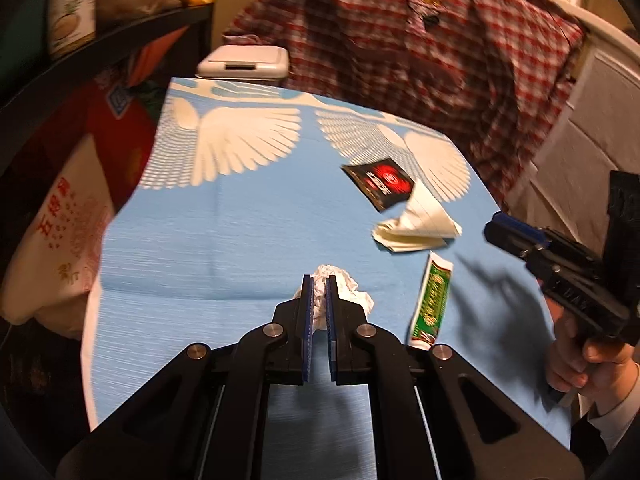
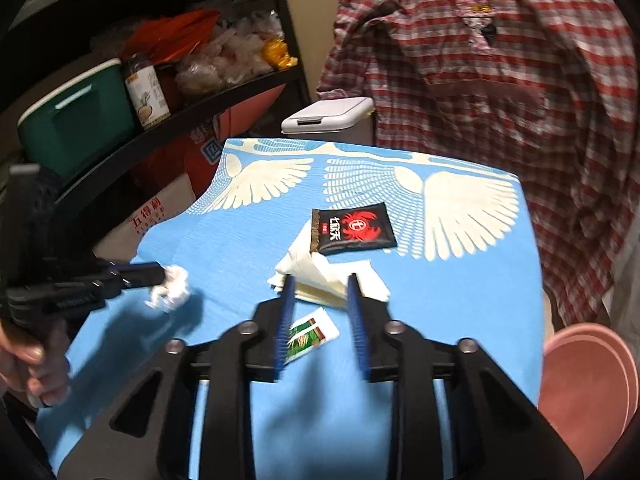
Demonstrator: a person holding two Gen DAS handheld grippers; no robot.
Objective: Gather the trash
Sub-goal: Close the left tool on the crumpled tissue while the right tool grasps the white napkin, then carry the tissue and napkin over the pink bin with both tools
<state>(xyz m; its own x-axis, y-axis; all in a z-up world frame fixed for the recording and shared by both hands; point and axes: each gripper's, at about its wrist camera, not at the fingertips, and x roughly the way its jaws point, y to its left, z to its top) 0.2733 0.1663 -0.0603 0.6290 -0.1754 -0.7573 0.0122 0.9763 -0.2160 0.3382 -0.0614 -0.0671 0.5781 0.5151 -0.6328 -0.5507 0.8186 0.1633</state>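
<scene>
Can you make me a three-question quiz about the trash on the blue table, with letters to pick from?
1. Where is the white bin with a lid?
A. Past the far edge of the blue cloth-covered table
B. On the table
C. In a hand

2. What colour is the flat snack packet?
A. Yellow
B. Black and red
C. Purple

3. What is the left claw doing?
A. Wide open
B. Pinching the crumpled white tissue
C. Holding the green and white toothpaste tube

Answers: 1 A, it stands behind the table. 2 B, black with a red crab. 3 B, the tissue sits squeezed between its fingers.
</scene>
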